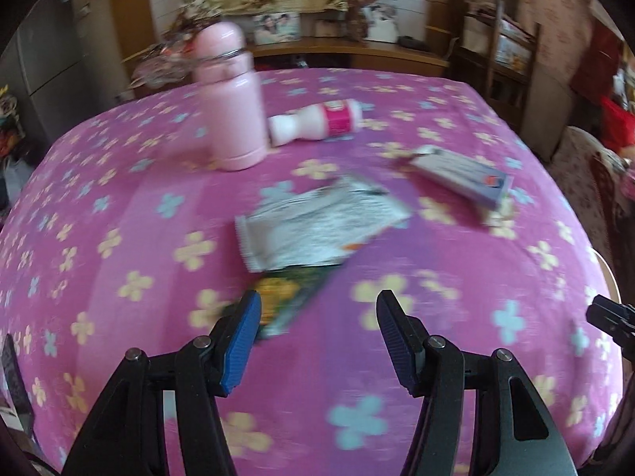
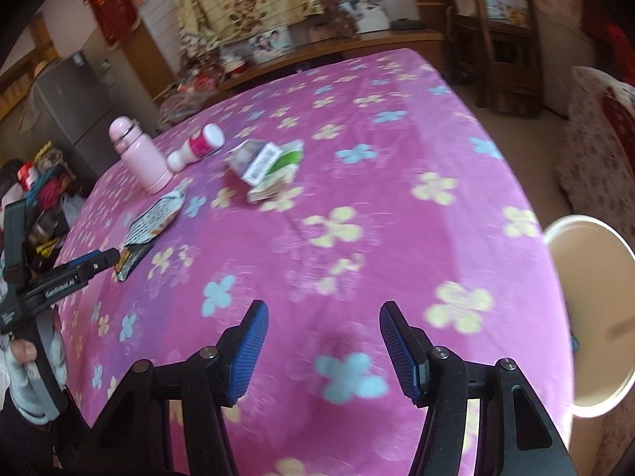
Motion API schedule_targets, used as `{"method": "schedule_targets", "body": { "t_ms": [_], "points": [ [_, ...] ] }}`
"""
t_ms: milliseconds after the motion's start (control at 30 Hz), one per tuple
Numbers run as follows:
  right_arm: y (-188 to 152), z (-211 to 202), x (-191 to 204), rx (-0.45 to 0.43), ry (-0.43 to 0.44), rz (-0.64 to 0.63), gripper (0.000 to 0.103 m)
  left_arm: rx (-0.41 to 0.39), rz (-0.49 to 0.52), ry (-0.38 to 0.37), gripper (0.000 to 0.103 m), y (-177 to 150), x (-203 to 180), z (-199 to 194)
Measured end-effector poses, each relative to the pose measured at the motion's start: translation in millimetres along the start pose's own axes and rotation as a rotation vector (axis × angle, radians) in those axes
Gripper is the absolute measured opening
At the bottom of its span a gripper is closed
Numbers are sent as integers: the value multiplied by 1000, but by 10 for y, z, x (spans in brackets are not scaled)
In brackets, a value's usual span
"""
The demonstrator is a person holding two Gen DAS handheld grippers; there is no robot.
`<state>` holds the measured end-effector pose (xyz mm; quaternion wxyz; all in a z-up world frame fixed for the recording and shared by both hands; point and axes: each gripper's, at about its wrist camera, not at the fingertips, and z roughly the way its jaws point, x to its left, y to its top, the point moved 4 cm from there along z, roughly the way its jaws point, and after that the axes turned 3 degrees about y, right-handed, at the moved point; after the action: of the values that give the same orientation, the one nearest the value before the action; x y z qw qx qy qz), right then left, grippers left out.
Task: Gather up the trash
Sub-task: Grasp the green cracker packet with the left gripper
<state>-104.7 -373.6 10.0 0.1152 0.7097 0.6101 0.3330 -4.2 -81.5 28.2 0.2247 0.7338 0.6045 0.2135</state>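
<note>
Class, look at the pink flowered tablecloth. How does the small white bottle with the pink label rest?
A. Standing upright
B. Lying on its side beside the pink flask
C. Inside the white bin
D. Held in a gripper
B: the white bottle lies flat on the cloth next to the upright pink flask.

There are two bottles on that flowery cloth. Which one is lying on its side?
The white bottle with the pink label lies on its side. The plain pink bottle beside it stands upright and is taller and wider.
</note>
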Motion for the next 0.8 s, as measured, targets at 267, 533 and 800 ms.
{"method": "schedule_targets", "body": {
  "t_ms": [267,533,800],
  "points": [
    [58,178,233,27,33,-36,62,32,27,15,70,7,234,308],
    [133,289,277,43,42,-46,62,90,63,-35,68,-46,88,527],
    [260,355,390,36,63,-73,62,89,89,-127,28,-252,-87,330]
  ]
}}
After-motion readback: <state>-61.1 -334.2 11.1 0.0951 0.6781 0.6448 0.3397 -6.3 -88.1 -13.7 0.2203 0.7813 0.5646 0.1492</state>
